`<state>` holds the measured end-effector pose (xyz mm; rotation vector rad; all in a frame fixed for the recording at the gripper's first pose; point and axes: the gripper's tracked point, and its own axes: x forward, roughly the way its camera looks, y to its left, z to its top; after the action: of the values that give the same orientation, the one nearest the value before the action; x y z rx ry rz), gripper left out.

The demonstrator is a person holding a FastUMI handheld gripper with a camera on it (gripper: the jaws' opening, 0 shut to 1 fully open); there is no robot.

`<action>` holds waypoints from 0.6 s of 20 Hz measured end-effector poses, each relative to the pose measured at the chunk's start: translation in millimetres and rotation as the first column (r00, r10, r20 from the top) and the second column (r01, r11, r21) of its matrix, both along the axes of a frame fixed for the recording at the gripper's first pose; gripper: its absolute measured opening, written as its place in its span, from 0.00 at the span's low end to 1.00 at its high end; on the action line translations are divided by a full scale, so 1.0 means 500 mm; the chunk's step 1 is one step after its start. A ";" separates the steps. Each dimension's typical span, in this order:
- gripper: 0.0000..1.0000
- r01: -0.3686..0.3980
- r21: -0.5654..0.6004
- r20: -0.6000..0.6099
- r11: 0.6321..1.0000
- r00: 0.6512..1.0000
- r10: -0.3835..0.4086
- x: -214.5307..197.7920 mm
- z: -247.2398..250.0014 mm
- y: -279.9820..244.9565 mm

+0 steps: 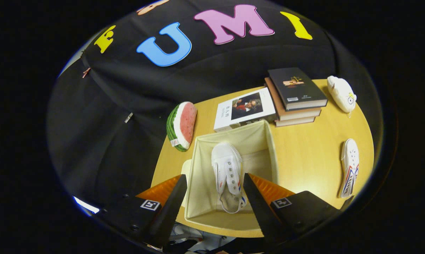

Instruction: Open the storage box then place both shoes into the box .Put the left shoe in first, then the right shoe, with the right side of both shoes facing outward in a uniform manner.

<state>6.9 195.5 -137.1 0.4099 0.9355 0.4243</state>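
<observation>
An open cream fabric storage box (pixel 273 155) stands on the wooden table, just ahead of my fingers. A white canvas shoe (pixel 228 173) with red and blue side stripes lies inside it, heel toward me, toe pointing away. My gripper (pixel 214 185) hovers above the box's near side with its fingers spread wide; the shoe shows in the gap between them but they do not touch it. A second white shoe (pixel 350 165) of the same kind lies on its side on the table far to the right of the box.
A watermelon-slice toy (pixel 182 125) leans left of the box. Beyond the box lies a white book (pixel 244 109), then a stack of books (pixel 295 95), with a white plush toy (pixel 341 93) to their right. The table (pixel 307 151) edge runs under my fingers.
</observation>
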 end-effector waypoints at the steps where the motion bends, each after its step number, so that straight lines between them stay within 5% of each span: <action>1: 0.99 0.015 -0.002 0.018 1.000 1.000 -0.015 0.002 0.011 -0.034; 12: 0.99 0.161 -0.186 0.082 0.969 0.986 -0.148 -0.001 -0.064 -0.488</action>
<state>6.3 -48.5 -168.9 0.2878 0.8630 0.2017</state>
